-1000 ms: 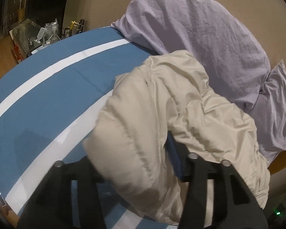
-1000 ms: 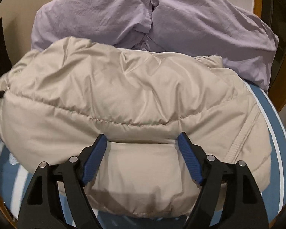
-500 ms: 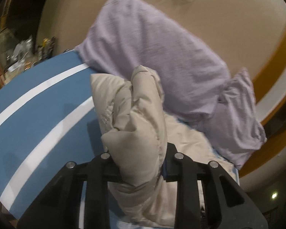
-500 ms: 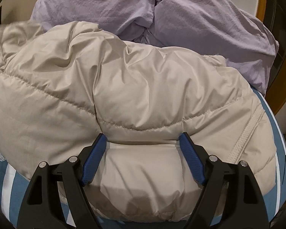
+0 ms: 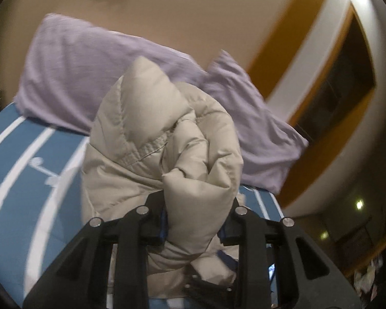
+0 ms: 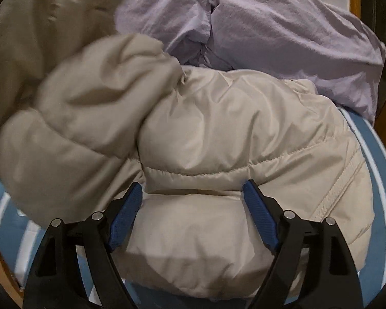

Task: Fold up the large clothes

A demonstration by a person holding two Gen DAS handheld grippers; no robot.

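Beige puffer jacket [image 5: 167,139] bunched in left gripper's [image 5: 195,221] clamped jaws; right gripper's [image 6: 193,206] jaws wide.

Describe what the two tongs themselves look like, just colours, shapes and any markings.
Both are matte black plastic frames with slotted cut-outs and round silver pivot pins. The right tongs end in two fingers faced with textured blue pads. The left tongs show only slivers of blue at the pads. No cables, sleeves or printed markings show.

Left gripper [image 5: 195,221] pads: buried in the puffer jacket [image 5: 167,139].
Raised jacket fold, right wrist view: motion-blurred.
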